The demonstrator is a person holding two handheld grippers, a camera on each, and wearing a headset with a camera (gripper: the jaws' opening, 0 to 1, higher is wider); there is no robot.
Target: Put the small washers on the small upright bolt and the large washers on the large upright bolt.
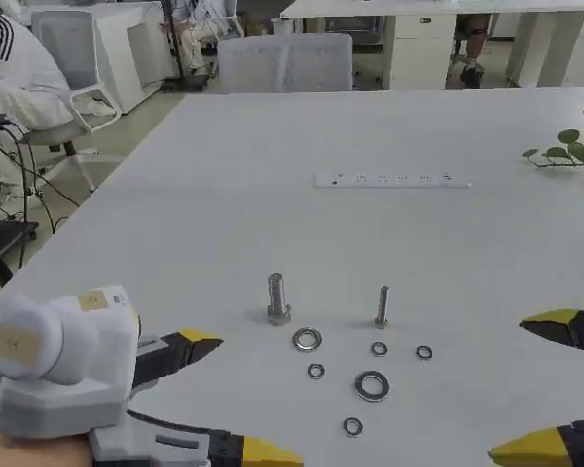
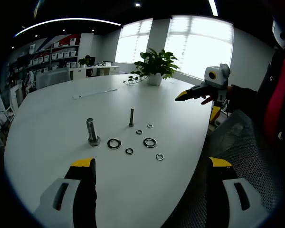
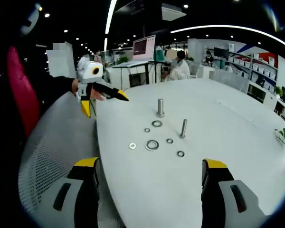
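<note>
Washers [image 1: 372, 386] shiny, flat; sm/lg bolts [image 1: 277, 297] upright.

Table [image 1: 273, 146] lies bare beyond two upright bolts [image 1: 278, 297] (washers [image 1: 372, 385] scattered nearer).

Your desk [image 1: 273, 195] is plain white. On it, the large bolt [image 1: 277, 298], small bolt [image 1: 383, 306] and washers [image 1: 372, 386] are bare silver. Your left claw [image 1: 248, 397] and right claw [image 1: 511, 387] are black with yellow tips. At two o'clock, the leaves [image 1: 569, 148] are green.

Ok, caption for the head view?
Six loose washers lie by the large bolt and small bolt on the table; left gripper and right gripper open.
</note>
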